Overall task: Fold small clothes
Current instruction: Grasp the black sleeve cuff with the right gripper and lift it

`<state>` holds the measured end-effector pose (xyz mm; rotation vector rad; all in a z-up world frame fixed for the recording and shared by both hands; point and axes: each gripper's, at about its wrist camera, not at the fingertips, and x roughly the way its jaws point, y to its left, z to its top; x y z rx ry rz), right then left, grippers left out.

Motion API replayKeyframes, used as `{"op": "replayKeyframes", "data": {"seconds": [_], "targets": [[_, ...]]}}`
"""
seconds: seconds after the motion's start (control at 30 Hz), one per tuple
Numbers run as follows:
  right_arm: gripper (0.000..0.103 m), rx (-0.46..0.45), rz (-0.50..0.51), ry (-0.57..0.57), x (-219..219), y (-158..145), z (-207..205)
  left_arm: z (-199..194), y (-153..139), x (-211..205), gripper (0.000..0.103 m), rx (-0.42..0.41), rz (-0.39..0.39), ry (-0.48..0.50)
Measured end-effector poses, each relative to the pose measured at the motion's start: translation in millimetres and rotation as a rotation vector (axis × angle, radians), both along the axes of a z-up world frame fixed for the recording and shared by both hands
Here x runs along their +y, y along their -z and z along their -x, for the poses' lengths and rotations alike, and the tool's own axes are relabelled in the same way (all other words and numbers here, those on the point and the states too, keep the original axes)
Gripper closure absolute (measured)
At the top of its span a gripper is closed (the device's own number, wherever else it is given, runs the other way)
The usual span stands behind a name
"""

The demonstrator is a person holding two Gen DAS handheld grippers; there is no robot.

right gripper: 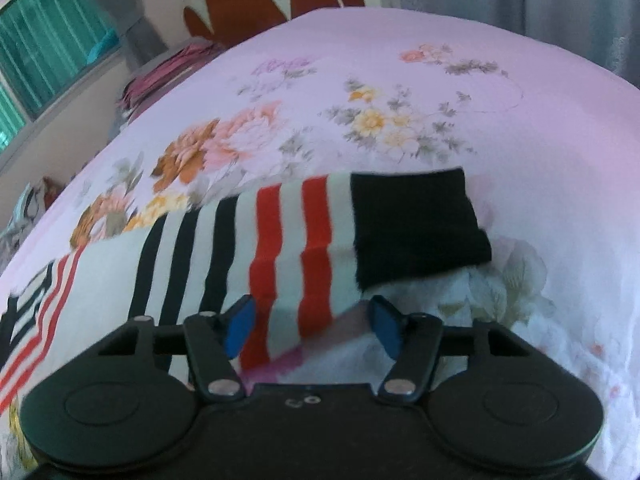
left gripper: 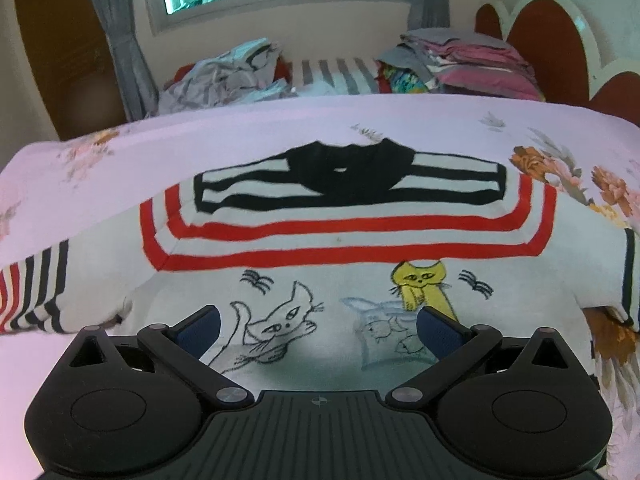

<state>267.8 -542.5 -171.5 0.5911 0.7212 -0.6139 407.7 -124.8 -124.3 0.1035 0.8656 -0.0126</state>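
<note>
A small white sweater [left gripper: 320, 240] lies flat, front up, on the floral pink bedsheet [right gripper: 400, 100]. It has cat drawings, red stripes and a black collar [left gripper: 348, 172]. My left gripper [left gripper: 318, 314] hovers open over the sweater's lower body, nothing between its fingers. In the right wrist view, one striped sleeve [right gripper: 288, 240] with a black cuff [right gripper: 416, 224] stretches across the sheet. My right gripper [right gripper: 312, 304] stands partly open at the sleeve's near edge. The red-striped part lies between its blue pads [right gripper: 240, 324], which do not visibly press on it.
A heap of unfolded clothes [left gripper: 224, 76] and a stack of folded ones [left gripper: 472, 64] sit at the far side of the bed. A red and white headboard [left gripper: 552, 40] rises at the right. Bare sheet spreads beyond the cuff.
</note>
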Motion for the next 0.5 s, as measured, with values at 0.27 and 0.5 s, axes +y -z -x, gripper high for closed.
{"op": "replayKeyframes", "data": {"seconds": [0.27, 0.5], "targets": [[0.094, -0.074, 0.048, 0.012, -5.2, -7.7, -3.2, -8.2, 2.7, 11.3, 0.0, 0.028, 0.02, -0.016], [0.095, -0.162, 0.153, -0.122, 34.8, -45.6, -23.0, -11.4, -1.4, 28.0, 0.0, 0.004, 0.124, -0.01]]}}
